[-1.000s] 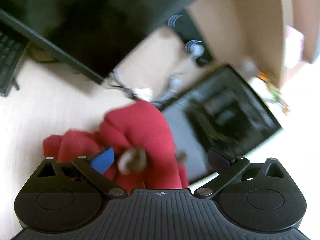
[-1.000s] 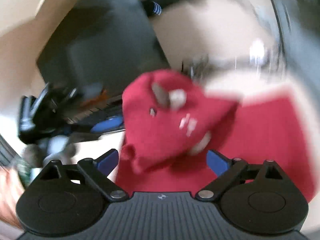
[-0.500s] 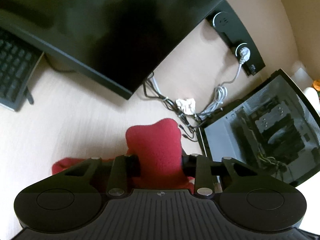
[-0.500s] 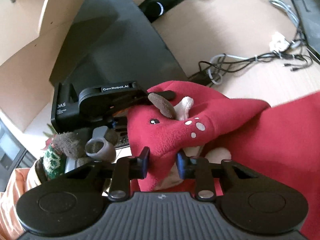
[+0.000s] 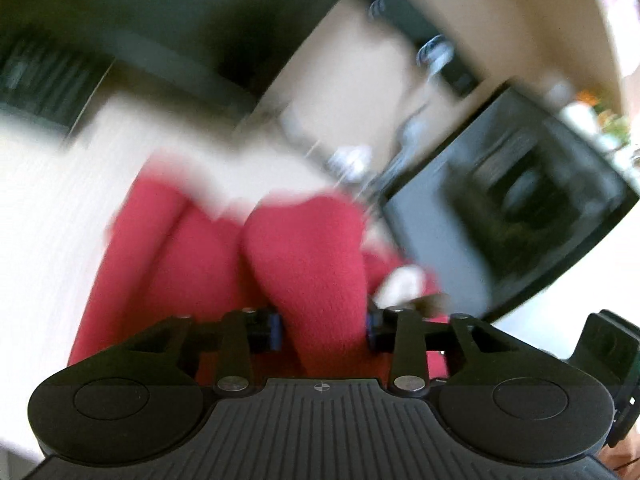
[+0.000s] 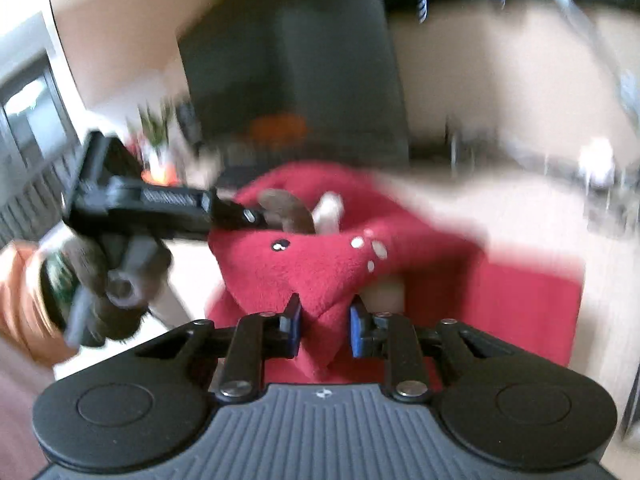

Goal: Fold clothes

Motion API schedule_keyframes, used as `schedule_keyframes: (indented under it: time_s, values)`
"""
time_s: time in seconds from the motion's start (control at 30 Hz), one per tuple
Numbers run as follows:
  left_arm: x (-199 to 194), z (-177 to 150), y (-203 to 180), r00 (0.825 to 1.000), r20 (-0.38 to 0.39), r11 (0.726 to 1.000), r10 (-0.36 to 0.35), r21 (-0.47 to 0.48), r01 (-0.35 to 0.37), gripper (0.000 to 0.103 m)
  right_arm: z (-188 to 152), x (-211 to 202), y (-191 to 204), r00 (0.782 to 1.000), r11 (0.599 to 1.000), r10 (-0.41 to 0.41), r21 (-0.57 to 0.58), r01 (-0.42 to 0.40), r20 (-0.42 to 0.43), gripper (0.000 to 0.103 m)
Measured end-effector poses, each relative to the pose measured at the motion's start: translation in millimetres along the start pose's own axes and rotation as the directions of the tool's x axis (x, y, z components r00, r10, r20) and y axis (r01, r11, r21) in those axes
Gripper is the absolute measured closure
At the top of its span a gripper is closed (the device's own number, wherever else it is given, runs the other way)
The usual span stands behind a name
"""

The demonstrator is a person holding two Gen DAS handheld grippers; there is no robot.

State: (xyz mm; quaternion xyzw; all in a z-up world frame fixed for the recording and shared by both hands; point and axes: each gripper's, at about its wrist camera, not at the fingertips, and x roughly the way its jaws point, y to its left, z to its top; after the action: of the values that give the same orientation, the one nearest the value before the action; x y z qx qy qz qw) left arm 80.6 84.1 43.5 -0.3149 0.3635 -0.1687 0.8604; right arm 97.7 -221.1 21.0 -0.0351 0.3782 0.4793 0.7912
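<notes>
A red fleece garment [image 5: 308, 256] with a hood that has brown and white ears and white spots [image 6: 320, 256] lies on the pale wooden desk. My left gripper [image 5: 323, 326] is shut on a bunched fold of the red fleece. My right gripper [image 6: 325, 326] is shut on the hood's lower point. The left gripper also shows in the right wrist view [image 6: 160, 208], at the left edge of the hood beside the brown ear. Both views are blurred by motion.
A dark monitor [image 5: 168, 20] and keyboard [image 5: 40, 80] stand at the back left. An open computer case [image 5: 512, 208] lies to the right, with cables [image 5: 352, 160] and a black power strip [image 5: 436, 52] behind the garment. The flat red part [image 6: 520, 312] spreads to the right.
Both grippers closed from open onto the red fleece over the past second. Since half a second ago both have moved with the fabric, blurring the views; the hood has shifted slightly.
</notes>
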Motion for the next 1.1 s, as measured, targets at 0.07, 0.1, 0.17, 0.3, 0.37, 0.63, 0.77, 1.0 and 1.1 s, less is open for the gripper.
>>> schedule_keyframes:
  time_s: [0.07,0.1,0.17,0.3,0.37,0.63,0.77,1.0,1.1]
  values:
    - [-0.9,-12.6,24.1,1.000,-0.021,0.997,-0.015,-0.070,0.013,0.044,-25.2,20.2,-2.6,0.997,0.999,-0.012,0.036,0.015,-0.077,0.079]
    - [-1.4,-18.9,36.1,0.999,-0.031,0.994,-0.023,-0.106,0.020,0.044,-35.3,27.6,-3.2,0.996,0.998,-0.009,0.059,0.015,-0.089,0.078]
    - [-7.7,-17.0,39.7,0.999,-0.029,0.995,-0.025,-0.095,0.022,0.044,-43.1,31.7,-3.9,0.997,0.996,-0.016,0.084,0.023,-0.077,0.074]
    - [-22.7,-0.1,23.7,1.000,-0.007,0.999,-0.023,0.041,0.023,0.040,-42.0,29.6,-5.3,0.998,0.991,-0.039,0.123,0.046,-0.051,0.067]
    - [-31.1,11.0,11.7,0.999,0.023,0.993,-0.047,0.105,0.045,0.036,-38.9,29.1,-4.9,0.997,0.989,-0.055,0.132,0.061,-0.046,0.060]
    - [26.5,18.1,-18.4,0.993,-0.033,0.969,-0.116,0.218,0.120,0.020,-22.8,2.0,7.4,0.987,0.984,-0.153,0.104,0.147,0.047,0.043]
    - [56.7,11.6,3.5,0.997,-0.079,0.986,-0.018,0.163,0.030,0.022,-9.9,-11.2,16.3,0.974,0.977,-0.203,0.078,0.196,0.101,0.034]
    - [56.8,11.9,8.9,0.996,-0.082,0.986,-0.032,0.163,0.045,0.020,5.9,-17.7,25.9,0.952,0.965,-0.262,0.039,0.259,0.159,0.020]
    - [56.9,11.4,7.7,0.996,-0.080,0.986,-0.032,0.161,0.045,0.020,4.2,0.6,22.7,0.957,0.966,-0.257,0.022,0.256,0.134,0.019]
